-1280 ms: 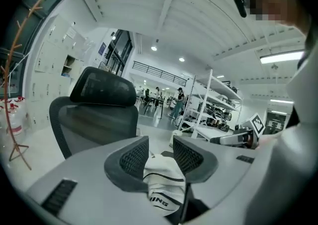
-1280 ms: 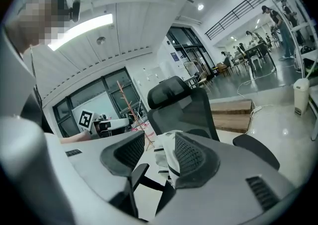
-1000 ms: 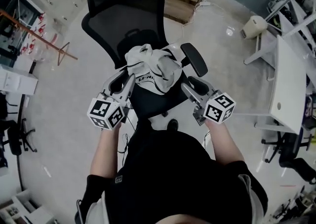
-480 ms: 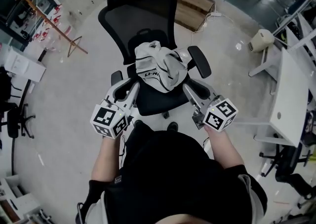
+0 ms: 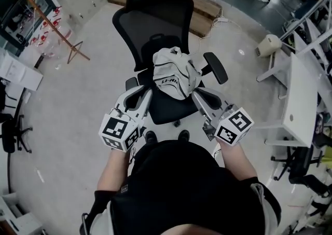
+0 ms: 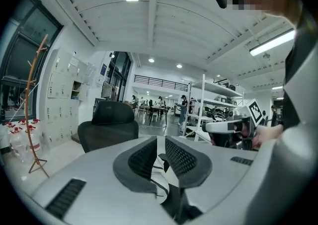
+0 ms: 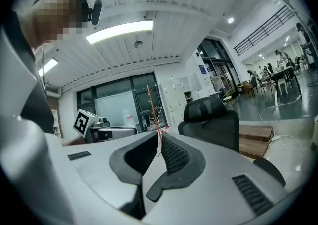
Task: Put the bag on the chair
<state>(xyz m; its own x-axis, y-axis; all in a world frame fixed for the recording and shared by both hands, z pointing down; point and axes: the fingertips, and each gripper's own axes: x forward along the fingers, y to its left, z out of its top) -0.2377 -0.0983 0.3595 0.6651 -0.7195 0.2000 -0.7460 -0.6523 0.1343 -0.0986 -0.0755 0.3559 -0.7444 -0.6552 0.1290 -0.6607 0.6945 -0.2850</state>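
Note:
The white drawstring bag (image 5: 175,75) lies crumpled on the seat of the black mesh office chair (image 5: 153,26). Both grippers hover just in front of the seat, apart from the bag. My left gripper (image 5: 145,93) is at the bag's lower left and my right gripper (image 5: 199,95) at its lower right. Their jaws have just been closing and now stand together with nothing between them. In the left gripper view (image 6: 160,142) a sliver of the bag (image 6: 159,169) shows beyond the pads. In the right gripper view (image 7: 159,139) the pads meet at their tips.
The chair's armrest (image 5: 215,68) sticks out right of the bag. A wooden coat stand (image 5: 52,26) is at the far left, a low wooden platform (image 5: 202,5) behind the chair, and a white desk (image 5: 301,94) to the right. The person's shoes (image 5: 166,136) stand at the chair's base.
Both grippers have drawn back from the bag toward the person and their jaws have closed. The bag stays on the seat, let go.

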